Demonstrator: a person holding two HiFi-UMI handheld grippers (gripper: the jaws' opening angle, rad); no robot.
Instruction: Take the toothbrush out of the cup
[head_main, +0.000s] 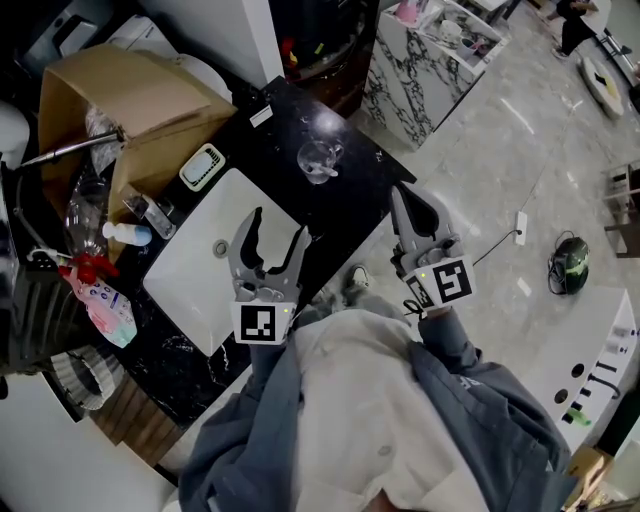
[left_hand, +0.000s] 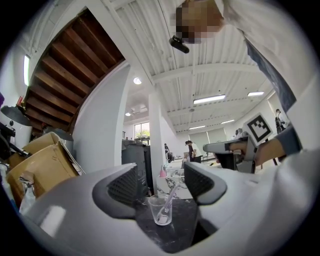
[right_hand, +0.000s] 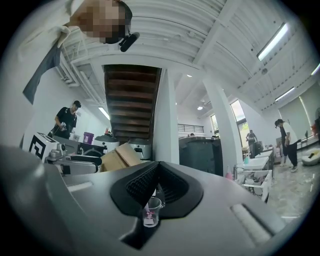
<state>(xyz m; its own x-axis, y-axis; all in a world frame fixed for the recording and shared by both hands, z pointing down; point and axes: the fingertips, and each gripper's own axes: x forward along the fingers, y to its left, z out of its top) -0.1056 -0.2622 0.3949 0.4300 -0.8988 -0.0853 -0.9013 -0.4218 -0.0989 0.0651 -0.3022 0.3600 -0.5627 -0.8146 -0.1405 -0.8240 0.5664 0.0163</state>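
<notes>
A clear plastic cup (head_main: 318, 160) stands on the black counter (head_main: 352, 215) beyond the sink. A pale pink toothbrush (head_main: 327, 171) leans inside it. My left gripper (head_main: 279, 228) hovers over the white sink (head_main: 200, 275), open and empty. In the left gripper view the cup (left_hand: 161, 210) and toothbrush (left_hand: 168, 198) sit ahead between the spread jaws of that gripper (left_hand: 161, 182). My right gripper (head_main: 408, 200) is at the counter's right edge, shut on nothing. In the right gripper view the cup (right_hand: 151, 211) shows small, just below the closed jaws of that gripper (right_hand: 158, 182).
A cardboard box (head_main: 110, 100) fills the counter's far left, with a faucet (head_main: 150, 212), a soap dish (head_main: 203, 166), a white bottle (head_main: 125, 233) and a pink bag (head_main: 105, 300) round the sink. A marble cabinet (head_main: 420, 60) stands behind the counter.
</notes>
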